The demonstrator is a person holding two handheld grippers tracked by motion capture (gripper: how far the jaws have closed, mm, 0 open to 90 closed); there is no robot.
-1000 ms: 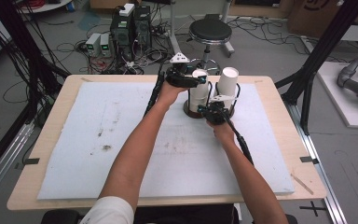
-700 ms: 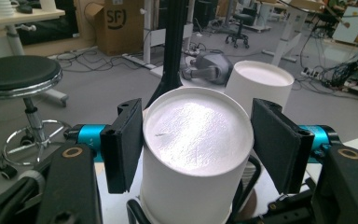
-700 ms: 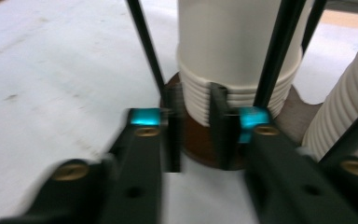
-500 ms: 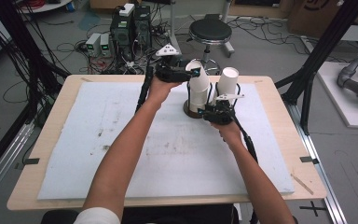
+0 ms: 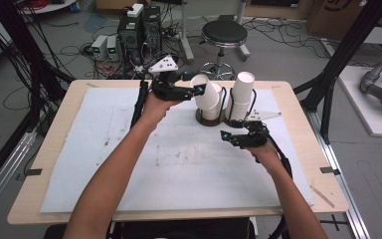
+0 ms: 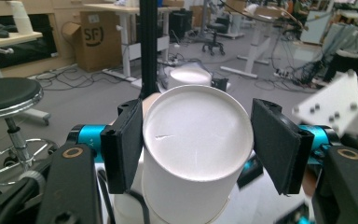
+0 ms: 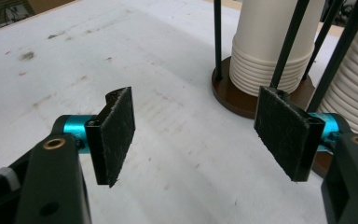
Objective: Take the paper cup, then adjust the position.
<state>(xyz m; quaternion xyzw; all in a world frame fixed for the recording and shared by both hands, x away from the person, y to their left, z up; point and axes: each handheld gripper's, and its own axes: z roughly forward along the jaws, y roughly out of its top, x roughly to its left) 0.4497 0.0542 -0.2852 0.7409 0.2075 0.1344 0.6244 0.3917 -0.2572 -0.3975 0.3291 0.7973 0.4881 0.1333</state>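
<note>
From the high view, the left hand-held gripper (image 5: 195,90) is held over the far middle of the desk (image 5: 49,149), clamped on a white paper cup (image 5: 206,95) that leans at a tilt, its closed base up and to the left. The cup sits above the left stack of cups (image 5: 213,107) in a dark wire holder (image 5: 214,118) with a round brown base. Just beside it stands the right stack of cups (image 5: 241,97), upright and taller. The right hand-held gripper (image 5: 227,137) hovers in front of the holder, near its base and touching nothing. A white mat (image 5: 129,164) covers most of the desk.

In the left gripper view, the left hand-held gripper (image 6: 196,144) has the paper cup (image 6: 196,135) between its two black pads, the left pad flat against the cup's wall and the right pad close at its other side. The cup's round closed base faces the camera. The jaws are pinched in as far as the cup allows.

In the right gripper view, the right hand-held gripper (image 7: 200,128) stands wide open with nothing between its pads; its jaws have just been opening. Beyond them lies the white mat (image 7: 121,60), and to the right the holder's brown base (image 7: 235,100) carries a stack of cups (image 7: 272,51) between thin black rods.
</note>
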